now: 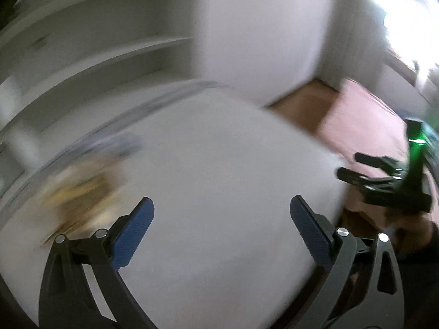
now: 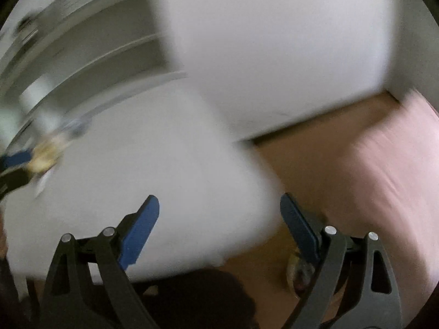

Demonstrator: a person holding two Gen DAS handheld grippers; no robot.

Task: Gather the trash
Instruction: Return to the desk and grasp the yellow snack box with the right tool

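1. Left gripper (image 1: 221, 235): jaws apart, nothing between. Right gripper (image 2: 219, 231): jaws apart too, empty.
2. Trash (image 1: 79, 189): blurred tan-yellow heap on the white table (image 1: 219, 164), at its far left edge, well apart from both grippers.
3. Probably light, crumpled, soft; best pinched at a raised fold, gently.

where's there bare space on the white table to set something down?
Most of the white table is bare: the whole middle and near side between the open left gripper and the corner by the wood floor. Crowded only at the far left edge, where blurred yellowish clutter lies. The right gripper is open and empty.
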